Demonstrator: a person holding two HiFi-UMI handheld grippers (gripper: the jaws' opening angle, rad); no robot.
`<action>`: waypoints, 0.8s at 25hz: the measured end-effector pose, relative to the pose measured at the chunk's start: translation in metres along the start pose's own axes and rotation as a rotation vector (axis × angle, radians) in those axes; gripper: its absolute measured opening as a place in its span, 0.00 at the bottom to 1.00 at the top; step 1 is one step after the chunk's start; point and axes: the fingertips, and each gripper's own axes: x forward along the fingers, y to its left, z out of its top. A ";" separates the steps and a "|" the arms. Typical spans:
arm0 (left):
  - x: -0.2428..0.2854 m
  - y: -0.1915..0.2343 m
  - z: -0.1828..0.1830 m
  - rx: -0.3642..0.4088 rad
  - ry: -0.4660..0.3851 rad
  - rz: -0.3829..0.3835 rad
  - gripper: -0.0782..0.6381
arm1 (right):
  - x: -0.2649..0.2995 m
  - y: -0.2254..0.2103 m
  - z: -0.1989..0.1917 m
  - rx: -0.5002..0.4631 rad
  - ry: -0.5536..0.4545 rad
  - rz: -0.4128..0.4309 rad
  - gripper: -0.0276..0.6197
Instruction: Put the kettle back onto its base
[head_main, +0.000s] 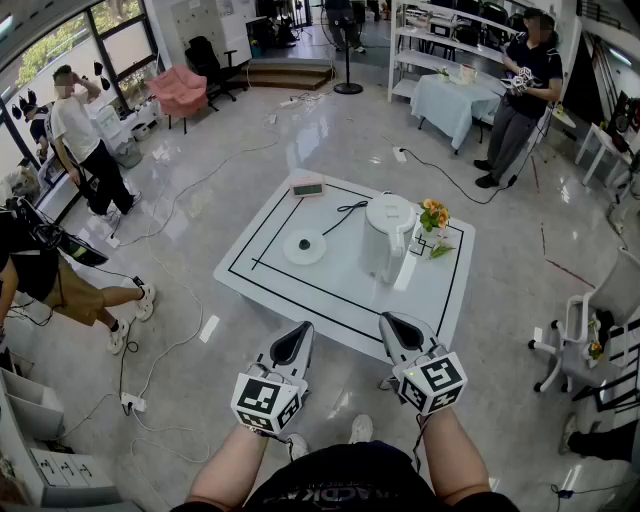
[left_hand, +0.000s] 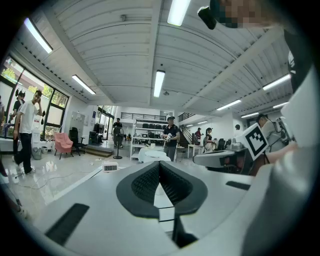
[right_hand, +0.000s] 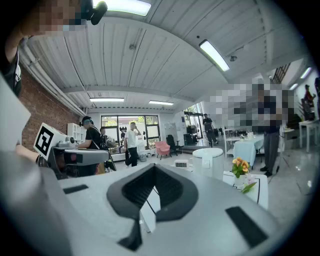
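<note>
On the white table (head_main: 330, 290), the kettle (head_main: 388, 238) stands upright just right of its round base (head_main: 304, 246).
Left tongs (head_main: 292, 343) and right tongs (head_main: 400, 332), both pressed together and empty, hang short of the table; the right pair seems nearer the kettle.

You are standing in a bright open workroom.
Overhead, strip lights (left_hand: 159, 82) are glowing; windows (head_main: 110, 35) are lining the glossy floor (head_main: 330, 150) along its left edge, and a pink armchair (head_main: 180, 90) is sitting near its far-left corner.
</note>
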 end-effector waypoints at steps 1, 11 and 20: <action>0.001 0.000 0.000 -0.001 0.000 0.001 0.11 | 0.000 -0.001 0.000 0.000 0.000 0.001 0.04; 0.017 -0.009 -0.004 -0.004 0.005 0.017 0.11 | -0.002 -0.019 0.000 0.024 -0.015 0.028 0.04; 0.049 -0.022 0.001 0.013 -0.006 0.060 0.11 | -0.004 -0.048 0.008 0.008 -0.040 0.088 0.04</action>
